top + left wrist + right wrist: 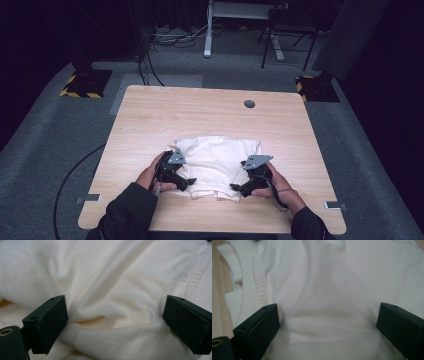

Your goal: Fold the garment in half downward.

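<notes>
A cream-white garment (pixel 215 162) lies folded and rumpled on the wooden table (pixel 210 112), on the person's side of the round cable hole (pixel 249 104). The left gripper (pixel 191 181) sits at the garment's left near edge, its jaws spread wide over a soft fold, cloth bunched between them but not pinched. The right gripper (pixel 233 187) rests at the garment's right near edge, jaws equally wide apart, just beside a ribbed hem (pixel 258 277).

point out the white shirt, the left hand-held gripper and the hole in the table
white shirt (pixel 216 156), high view, middle of the folded cloth
left hand-held gripper (pixel 189 183), high view, between its fingertips
table hole (pixel 249 104), high view, centre of the dark round opening
</notes>
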`<state>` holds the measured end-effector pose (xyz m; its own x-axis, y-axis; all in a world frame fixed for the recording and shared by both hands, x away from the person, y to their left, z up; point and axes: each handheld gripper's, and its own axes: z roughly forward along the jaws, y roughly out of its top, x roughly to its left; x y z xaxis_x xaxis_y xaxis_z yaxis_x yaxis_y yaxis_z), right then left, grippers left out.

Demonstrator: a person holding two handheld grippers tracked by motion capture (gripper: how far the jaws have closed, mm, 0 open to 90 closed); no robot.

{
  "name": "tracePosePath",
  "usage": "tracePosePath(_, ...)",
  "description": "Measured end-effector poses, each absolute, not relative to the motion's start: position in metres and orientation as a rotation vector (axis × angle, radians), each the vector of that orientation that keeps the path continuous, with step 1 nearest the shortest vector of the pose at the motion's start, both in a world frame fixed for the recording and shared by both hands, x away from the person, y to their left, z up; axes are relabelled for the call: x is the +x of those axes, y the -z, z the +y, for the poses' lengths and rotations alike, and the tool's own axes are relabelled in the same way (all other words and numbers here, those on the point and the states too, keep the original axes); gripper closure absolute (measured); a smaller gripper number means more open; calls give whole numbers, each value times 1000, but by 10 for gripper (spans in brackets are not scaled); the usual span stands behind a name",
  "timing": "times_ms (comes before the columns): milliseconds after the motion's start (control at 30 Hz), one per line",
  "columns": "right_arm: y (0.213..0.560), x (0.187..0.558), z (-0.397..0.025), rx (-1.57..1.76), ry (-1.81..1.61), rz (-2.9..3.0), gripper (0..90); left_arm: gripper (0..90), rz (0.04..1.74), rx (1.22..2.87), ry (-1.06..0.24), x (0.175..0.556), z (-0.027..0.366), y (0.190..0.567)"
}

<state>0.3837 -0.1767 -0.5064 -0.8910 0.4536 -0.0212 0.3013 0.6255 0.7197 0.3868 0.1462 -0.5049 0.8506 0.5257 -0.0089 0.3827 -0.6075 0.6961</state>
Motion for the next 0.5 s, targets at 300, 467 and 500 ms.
tracePosePath(300,507,385,-178,602,-1146,2631,46,59,675,2312,-287,385,146,499)
tracePosePath(467,496,378,-186,602,-1153,2608,50,55,676,2340,-339,373,152,490)
tracePosePath(500,494,376,-188,597,-1146,2604,53,55,671,2338,-350,369,155,488)
